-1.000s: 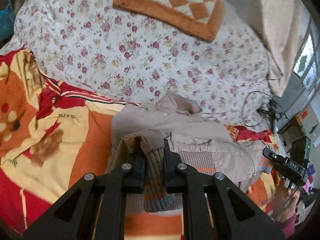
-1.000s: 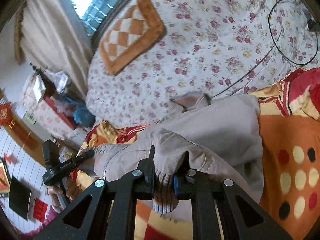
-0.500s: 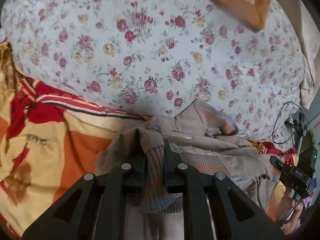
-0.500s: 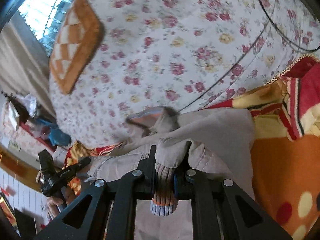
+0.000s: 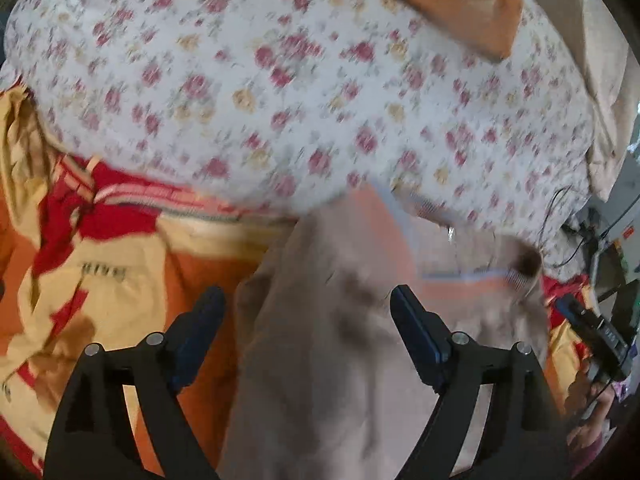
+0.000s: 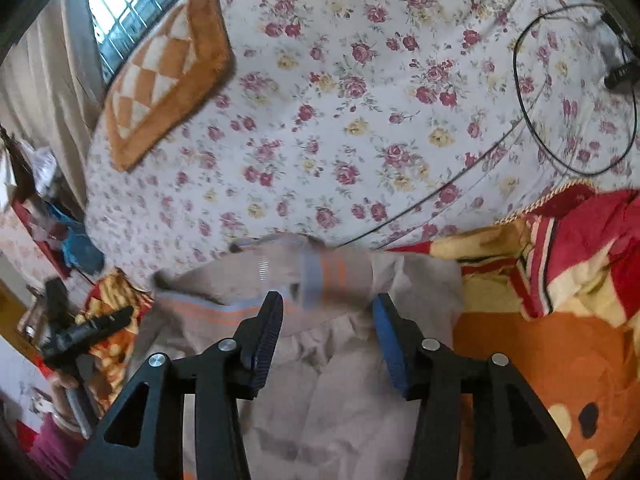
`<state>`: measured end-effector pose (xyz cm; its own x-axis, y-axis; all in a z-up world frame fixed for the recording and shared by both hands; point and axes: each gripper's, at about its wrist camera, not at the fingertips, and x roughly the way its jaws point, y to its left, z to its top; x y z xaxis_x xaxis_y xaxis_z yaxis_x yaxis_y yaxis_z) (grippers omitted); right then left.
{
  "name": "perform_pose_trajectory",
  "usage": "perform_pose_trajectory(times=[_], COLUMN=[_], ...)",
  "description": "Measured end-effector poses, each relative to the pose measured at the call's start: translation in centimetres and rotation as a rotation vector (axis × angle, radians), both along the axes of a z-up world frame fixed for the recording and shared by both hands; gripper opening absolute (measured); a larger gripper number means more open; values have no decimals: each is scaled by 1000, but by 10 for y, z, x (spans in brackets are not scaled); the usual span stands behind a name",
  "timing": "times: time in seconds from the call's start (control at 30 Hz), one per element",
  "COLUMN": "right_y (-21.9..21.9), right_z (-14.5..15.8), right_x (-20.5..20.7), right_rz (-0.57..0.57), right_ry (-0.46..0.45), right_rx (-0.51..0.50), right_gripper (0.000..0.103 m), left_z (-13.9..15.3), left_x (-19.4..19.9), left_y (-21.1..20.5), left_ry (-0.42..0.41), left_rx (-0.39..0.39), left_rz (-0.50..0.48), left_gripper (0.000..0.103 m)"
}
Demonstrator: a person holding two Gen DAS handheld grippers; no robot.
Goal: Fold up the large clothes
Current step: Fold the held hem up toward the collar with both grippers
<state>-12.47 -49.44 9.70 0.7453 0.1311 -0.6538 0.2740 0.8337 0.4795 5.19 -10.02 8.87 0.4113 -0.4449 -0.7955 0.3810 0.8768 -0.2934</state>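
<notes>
A beige jacket (image 5: pixel 340 340) with grey, blue and orange ribbed cuffs lies folded on the orange, red and yellow blanket (image 5: pixel 120 280). It also shows in the right wrist view (image 6: pixel 340 380). My left gripper (image 5: pixel 308 300) is open and empty, its jaws spread wide just above the jacket. My right gripper (image 6: pixel 326 308) is open and empty above the jacket, near a striped cuff (image 6: pixel 324 276). The left wrist view is blurred.
A white floral quilt (image 6: pixel 360 120) lies behind the jacket, with an orange checked cushion (image 6: pixel 168 80) on it. A black cable (image 6: pixel 520 128) runs across the quilt. The blanket (image 6: pixel 540 360) spreads to the right. The other gripper shows at each view's edge.
Both grippers were shut on ribbed parts of the jacket and carried them toward the quilt. Now both have opened and let go, and the jacket lies folded over.
</notes>
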Motion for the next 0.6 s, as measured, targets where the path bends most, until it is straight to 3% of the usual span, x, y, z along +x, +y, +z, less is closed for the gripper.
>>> perform_pose_trajectory(times=[0.07,0.17,0.27,0.33,0.5,0.6], right_y=[11,18,1,-12,-12,3], right_z=[-16,-50,-80,-92,-63,-38], right_x=[15,46,79,90,80,70], right_rz=[66,60,-11,-41,-38,26], right_ry=[83,223,279,306,257,201], right_rx=[-41,-148,-219,-175,-145,-78], right_gripper=[49,48,44,44,49,64], left_z=[-16,-45,-63,-65,-52,-47], left_x=[-5,-5,0,4,-6,-18], left_y=[-1,-8,-8,-5,11,18], left_ry=[12,28,52,71,78,48], left_rx=[61,166,156,131,106,129], left_rz=[-8,-1,19,41,73,96], left_gripper=[84,85,85,85,85,85])
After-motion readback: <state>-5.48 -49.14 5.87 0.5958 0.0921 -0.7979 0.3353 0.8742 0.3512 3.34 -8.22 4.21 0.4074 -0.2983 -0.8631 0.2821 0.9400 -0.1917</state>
